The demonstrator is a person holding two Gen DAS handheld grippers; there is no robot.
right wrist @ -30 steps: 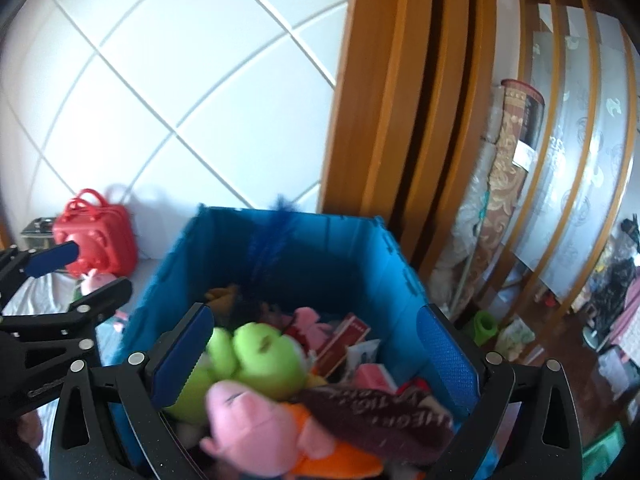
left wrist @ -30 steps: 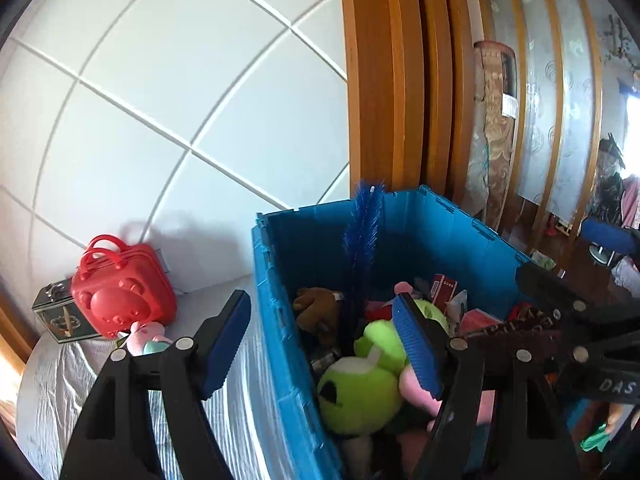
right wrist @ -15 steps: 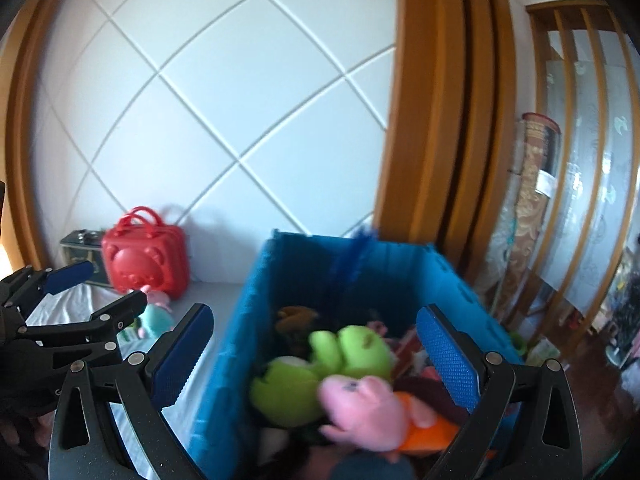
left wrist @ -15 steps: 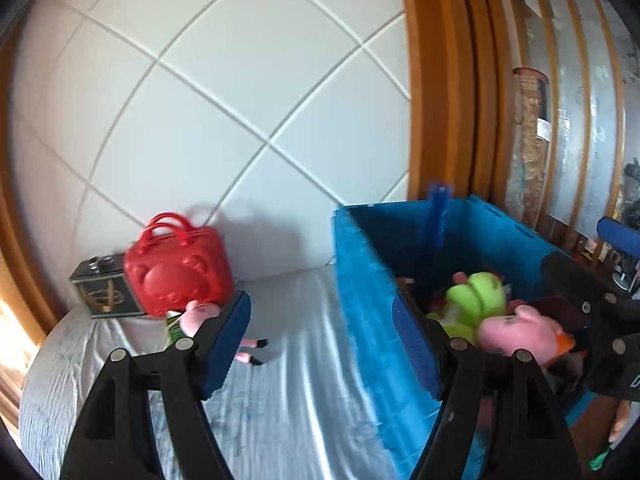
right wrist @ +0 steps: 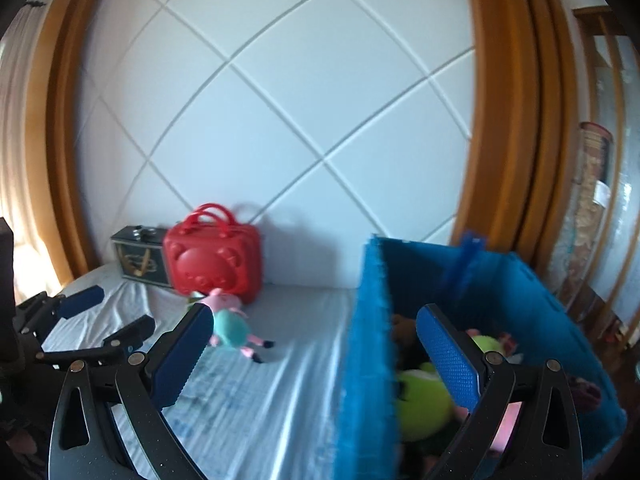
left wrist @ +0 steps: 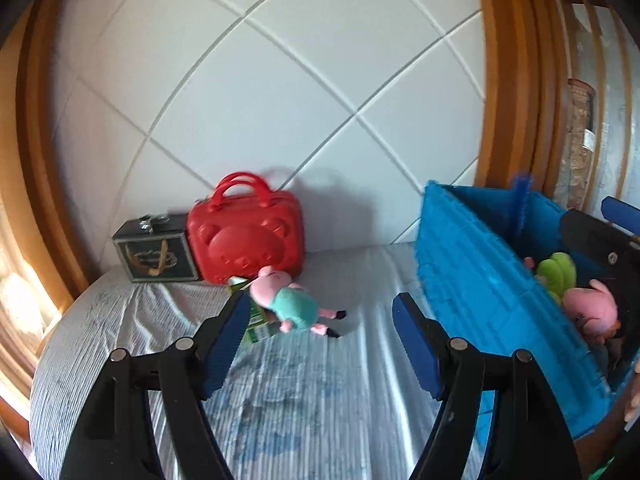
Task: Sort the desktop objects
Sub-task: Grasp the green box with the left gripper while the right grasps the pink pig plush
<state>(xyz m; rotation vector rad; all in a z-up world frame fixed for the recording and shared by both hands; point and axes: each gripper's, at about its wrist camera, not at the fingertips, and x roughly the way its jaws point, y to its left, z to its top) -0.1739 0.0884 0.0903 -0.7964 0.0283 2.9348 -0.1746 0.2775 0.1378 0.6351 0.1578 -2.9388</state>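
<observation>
A pink pig plush in a teal shirt (left wrist: pixel 294 302) lies on the striped tablecloth (left wrist: pixel 304 396), partly on a green carton (left wrist: pixel 256 326); it also shows in the right wrist view (right wrist: pixel 228 324). My left gripper (left wrist: pixel 320 344) is open and empty, just short of the plush. My right gripper (right wrist: pixel 316 356) is open and empty, straddling the left wall of the blue crate (right wrist: pixel 366 360). The crate (left wrist: pixel 488 292) holds green and pink plush toys (left wrist: pixel 588 308).
A red bear-face case (left wrist: pixel 246 236) and a dark metal tin (left wrist: pixel 154 254) stand against the white panelled wall. A blue feathery stick (left wrist: pixel 520 200) rises from the crate. The left gripper (right wrist: pixel 100 320) shows at the left of the right wrist view.
Both grippers have swung left, away from over the crate toward the tabletop. The pig plush on the cloth has come between my left fingers' line of sight. Both stay open.
</observation>
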